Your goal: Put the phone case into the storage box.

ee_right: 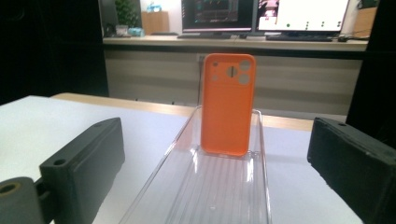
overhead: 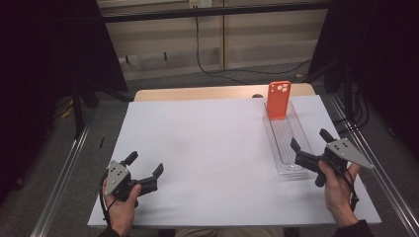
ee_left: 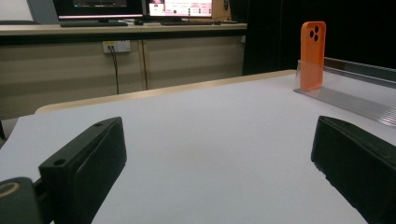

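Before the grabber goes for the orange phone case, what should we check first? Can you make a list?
1. Right gripper open: ok, jaws spread wide.
2. Right gripper aimed at the orange phone case: ok, the case sits centred between its jaws in the right gripper view.
3. Case standing upright at the far end of the clear tray: ok.
4. Path along the tray free: ok, nothing lies between the gripper and the case.
5. Left gripper out of the way: ok, open and resting on the white board, far from the tray.
6. Case steady enough to grab: cannot tell.
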`<state>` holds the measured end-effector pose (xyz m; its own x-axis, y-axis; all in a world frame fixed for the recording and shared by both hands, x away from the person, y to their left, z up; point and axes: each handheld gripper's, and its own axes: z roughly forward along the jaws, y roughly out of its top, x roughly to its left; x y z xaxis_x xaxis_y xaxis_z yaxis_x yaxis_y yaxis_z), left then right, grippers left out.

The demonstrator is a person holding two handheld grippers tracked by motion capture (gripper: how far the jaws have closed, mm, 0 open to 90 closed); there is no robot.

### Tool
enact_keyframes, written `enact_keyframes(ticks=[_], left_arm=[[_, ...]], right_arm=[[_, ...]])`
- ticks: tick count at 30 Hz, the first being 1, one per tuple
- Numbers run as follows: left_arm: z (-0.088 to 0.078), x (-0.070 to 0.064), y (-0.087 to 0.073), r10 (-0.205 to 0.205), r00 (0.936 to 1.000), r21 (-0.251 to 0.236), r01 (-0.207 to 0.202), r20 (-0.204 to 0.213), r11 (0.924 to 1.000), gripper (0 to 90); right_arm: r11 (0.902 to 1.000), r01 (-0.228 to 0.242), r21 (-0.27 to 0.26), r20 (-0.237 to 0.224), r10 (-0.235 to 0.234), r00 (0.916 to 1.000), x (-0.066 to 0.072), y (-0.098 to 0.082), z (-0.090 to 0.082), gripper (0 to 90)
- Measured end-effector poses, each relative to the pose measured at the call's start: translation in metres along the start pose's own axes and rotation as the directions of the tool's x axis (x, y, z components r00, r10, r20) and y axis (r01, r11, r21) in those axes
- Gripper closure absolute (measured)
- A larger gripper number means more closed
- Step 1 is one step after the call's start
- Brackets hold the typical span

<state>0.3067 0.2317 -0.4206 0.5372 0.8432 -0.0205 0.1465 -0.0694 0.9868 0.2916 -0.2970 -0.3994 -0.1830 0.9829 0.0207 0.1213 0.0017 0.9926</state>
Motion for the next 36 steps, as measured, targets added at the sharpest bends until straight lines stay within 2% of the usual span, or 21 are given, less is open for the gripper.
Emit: enact_keyframes(ticks=[3, 5, 8, 19, 22, 26, 29, 32, 36], left_arm=[[0.000, 0.000, 0.000, 0.006, 1.0000, 0.004, -0.006, -0.006, 1.0000, 3.3], [0.000, 0.000, 0.000, 0.008, 1.0000, 0.003, -0.008, -0.005, 1.0000, 3.3], [-0.001, 0.000, 0.000, 0.008, 0.9999, 0.007, -0.007, -0.010, 0.9999, 3.3], [-0.008, 0.002, -0.003, 0.003, 0.9997, 0.012, -0.002, -0.026, 0.9999, 3.3], [-0.008, 0.001, -0.003, 0.004, 0.9986, 0.031, -0.003, -0.053, 0.9995, 4.5], [-0.008, 0.001, -0.004, 0.009, 0.9986, 0.033, -0.007, -0.052, 0.9994, 4.3], [-0.008, 0.001, -0.004, 0.007, 0.9985, 0.036, -0.005, -0.054, 0.9994, 4.1], [-0.007, 0.001, -0.004, -0.001, 0.9990, 0.033, 0.002, -0.046, 0.9994, 4.1], [-0.003, 0.000, -0.003, 0.002, 0.9995, 0.043, 0.000, -0.033, 0.9991, 3.7]], right_arm=[[0.9999, 0.014, 0.003, 0.015, -0.014, 0.9998, 0.001, -0.006, -0.006, 2.9], [0.9999, 0.000, 0.013, 0.019, 0.000, 0.9998, 0.001, -0.011, -0.009, 2.7], [0.9997, 0.003, 0.023, 0.019, -0.004, 0.9998, 0.003, -0.016, -0.013, 2.7], [0.9990, 0.014, 0.042, -0.011, -0.014, 0.9998, 0.009, -0.025, -0.031, 2.0], [0.9984, -0.004, 0.056, -0.010, 0.005, 0.9999, 0.006, -0.029, -0.034, 1.9], [0.9979, -0.001, 0.066, 0.002, 0.001, 1.0000, 0.004, -0.035, -0.037, 1.9], [0.9955, 0.041, 0.086, 0.007, -0.041, 0.9991, 0.005, -0.039, -0.039, 1.7], [0.9949, 0.037, 0.094, -0.006, -0.036, 0.9993, 0.007, -0.041, -0.040, 1.7], [0.9965, 0.037, 0.075, -0.017, -0.036, 0.9992, 0.006, -0.040, -0.040, 1.7]])
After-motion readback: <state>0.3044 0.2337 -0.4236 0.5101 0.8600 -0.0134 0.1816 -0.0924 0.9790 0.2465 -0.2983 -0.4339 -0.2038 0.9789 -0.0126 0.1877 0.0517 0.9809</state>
